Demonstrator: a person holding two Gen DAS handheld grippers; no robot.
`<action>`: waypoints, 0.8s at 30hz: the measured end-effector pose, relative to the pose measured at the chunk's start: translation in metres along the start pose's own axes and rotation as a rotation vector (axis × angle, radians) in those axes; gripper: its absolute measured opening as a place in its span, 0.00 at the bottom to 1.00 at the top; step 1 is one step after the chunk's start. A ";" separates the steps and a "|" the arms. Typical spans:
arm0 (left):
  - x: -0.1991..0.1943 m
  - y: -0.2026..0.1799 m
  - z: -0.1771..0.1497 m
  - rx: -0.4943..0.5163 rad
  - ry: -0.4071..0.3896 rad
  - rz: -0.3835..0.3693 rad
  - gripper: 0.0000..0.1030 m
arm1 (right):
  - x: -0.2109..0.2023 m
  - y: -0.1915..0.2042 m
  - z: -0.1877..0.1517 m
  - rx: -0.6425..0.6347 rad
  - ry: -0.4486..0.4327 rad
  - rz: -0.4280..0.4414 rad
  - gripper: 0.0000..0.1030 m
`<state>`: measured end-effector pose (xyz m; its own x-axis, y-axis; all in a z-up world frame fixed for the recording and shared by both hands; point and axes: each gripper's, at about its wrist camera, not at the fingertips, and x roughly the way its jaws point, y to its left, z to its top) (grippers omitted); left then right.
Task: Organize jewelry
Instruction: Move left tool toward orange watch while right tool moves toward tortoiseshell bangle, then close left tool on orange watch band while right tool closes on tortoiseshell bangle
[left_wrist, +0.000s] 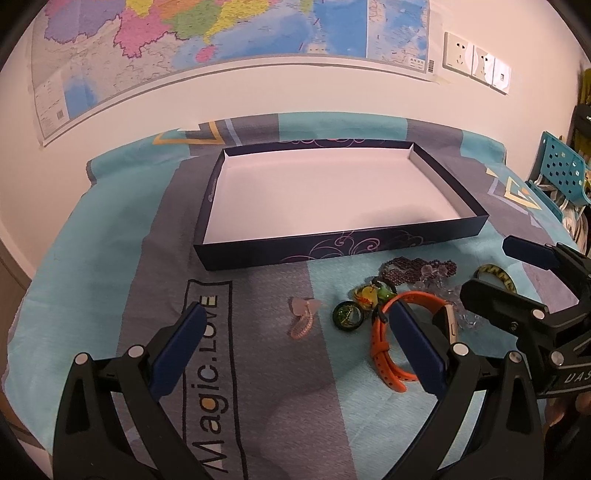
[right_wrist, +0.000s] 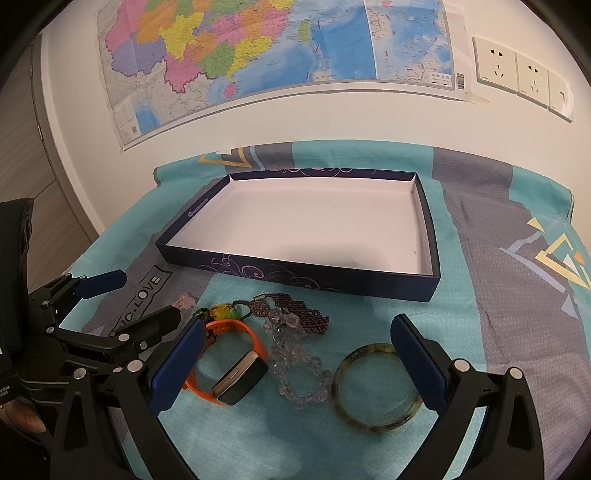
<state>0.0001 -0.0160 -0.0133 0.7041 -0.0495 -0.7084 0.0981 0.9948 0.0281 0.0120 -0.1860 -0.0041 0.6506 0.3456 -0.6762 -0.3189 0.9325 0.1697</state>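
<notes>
A dark blue box (left_wrist: 321, 254) (right_wrist: 295, 275) with a white inside stands open on the cloth. In front of it lie an orange-strapped watch (left_wrist: 384, 347) (right_wrist: 240, 380), a clear bead bracelet (right_wrist: 299, 373), a dark bead piece (left_wrist: 417, 267) (right_wrist: 303, 314), a green-yellow bangle (right_wrist: 376, 391), colourful glass pendants (left_wrist: 364, 301) and a small pink hair clip (left_wrist: 304, 317). My left gripper (left_wrist: 303, 347) is open above the cloth near the clip and watch. My right gripper (right_wrist: 299, 365) is open over the watch, beads and bangle.
A teal and grey cloth (left_wrist: 207, 369) printed "Magic.LOVE" covers the table. A map (right_wrist: 258, 55) and wall sockets (right_wrist: 517, 74) hang behind. A blue perforated chair (left_wrist: 561, 173) stands at the right. The right gripper shows in the left wrist view (left_wrist: 517, 280).
</notes>
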 end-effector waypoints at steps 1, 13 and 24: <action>0.000 0.000 0.000 0.000 0.000 -0.001 0.95 | 0.000 0.000 0.000 0.000 0.000 -0.001 0.94; 0.003 -0.003 -0.002 0.009 0.016 -0.031 0.95 | -0.006 -0.012 0.002 -0.004 0.002 -0.021 0.94; 0.009 -0.014 -0.007 0.062 0.051 -0.119 0.80 | -0.008 -0.054 -0.009 0.020 0.069 -0.089 0.94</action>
<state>0.0000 -0.0300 -0.0249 0.6483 -0.1601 -0.7444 0.2229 0.9747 -0.0156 0.0180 -0.2401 -0.0147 0.6268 0.2538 -0.7367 -0.2476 0.9613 0.1205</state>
